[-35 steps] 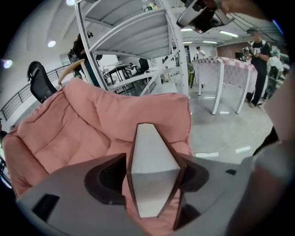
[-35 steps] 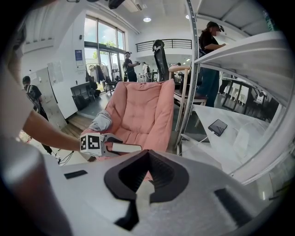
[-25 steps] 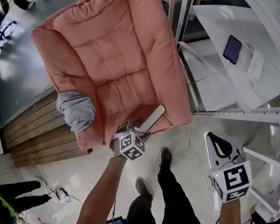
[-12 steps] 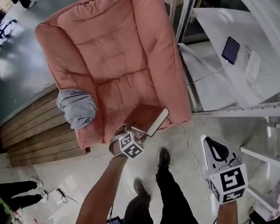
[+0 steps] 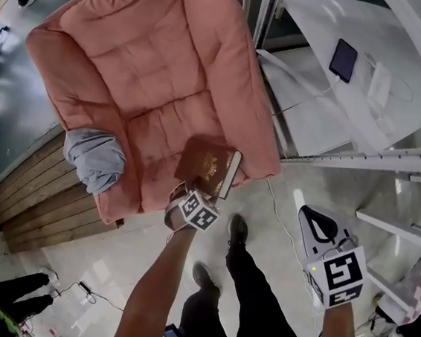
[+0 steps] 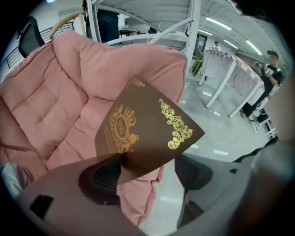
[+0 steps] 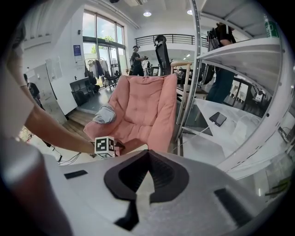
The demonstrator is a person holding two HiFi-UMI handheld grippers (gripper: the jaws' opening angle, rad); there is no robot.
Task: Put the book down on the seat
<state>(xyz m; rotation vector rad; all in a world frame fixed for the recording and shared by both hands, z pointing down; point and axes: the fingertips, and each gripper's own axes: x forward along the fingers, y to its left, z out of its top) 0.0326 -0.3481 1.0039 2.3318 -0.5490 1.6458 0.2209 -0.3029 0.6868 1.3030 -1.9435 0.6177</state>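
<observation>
The left gripper (image 5: pixel 192 196) pinches the book (image 5: pixel 206 166) at its near edge. In the left gripper view the jaws clamp on the lower corner of the brown, gold-printed cover (image 6: pixel 146 131).

The book extends from the jaws away from the person, toward the backrest of the pink chair (image 5: pixel 142 67). The cover faces up, and the page edge faces the person's right. The book sits over the front right part of the seat (image 5: pixel 158 132), close to the front edge. Its right corner projects past the cushion, over the floor. The views do not show whether the underside touches the cushion.

The right gripper (image 5: pixel 318 226) hangs well apart from the chair, over the floor. Its jaws are pressed together with nothing between them (image 7: pixel 147 171).

Judgement: the left gripper is the nearer one and carries the load. The placement requires a shift of the book inward and to the left, then a descent until the cover lies flat on the seat.
</observation>
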